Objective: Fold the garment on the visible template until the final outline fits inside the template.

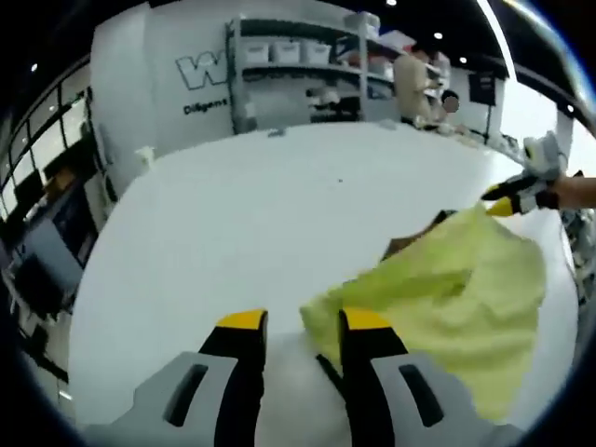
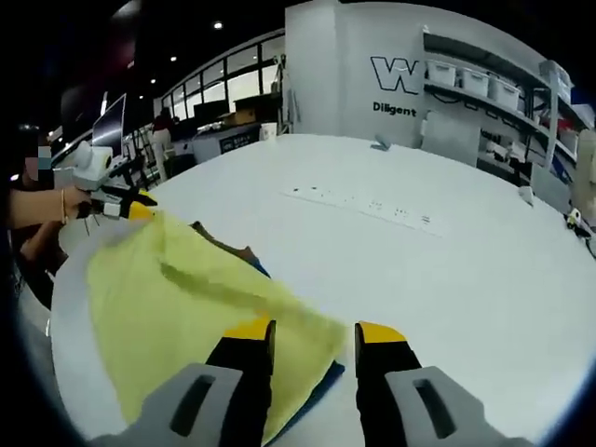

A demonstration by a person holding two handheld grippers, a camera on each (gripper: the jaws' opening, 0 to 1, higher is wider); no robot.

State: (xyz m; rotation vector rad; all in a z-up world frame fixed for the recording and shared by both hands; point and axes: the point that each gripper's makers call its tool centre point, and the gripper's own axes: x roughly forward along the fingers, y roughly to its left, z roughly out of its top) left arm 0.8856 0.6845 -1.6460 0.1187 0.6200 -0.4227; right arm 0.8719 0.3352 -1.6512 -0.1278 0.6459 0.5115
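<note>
Left gripper view: my left gripper (image 1: pixel 293 326) is hovering with jaws apart by the yellow garment's (image 1: pixel 447 298) corner.
Right gripper view: my right gripper (image 2: pixel 314 335) is sitting parted at the garment's edge.
Garment: lying near the white table's (image 1: pixel 279 214) edge.

template (image 2: pixel 321 384) mostly under garment (image 2: pixel 186 307) | wall lettering (image 1: pixel 200 70) cut off

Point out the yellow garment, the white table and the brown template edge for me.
garment (image 1: pixel 447 298): left gripper view, middle of the cloth.
table (image 1: pixel 279 214): left gripper view, bare top.
template (image 1: pixel 410 244): left gripper view, brown strip peeking past the cloth.
</note>
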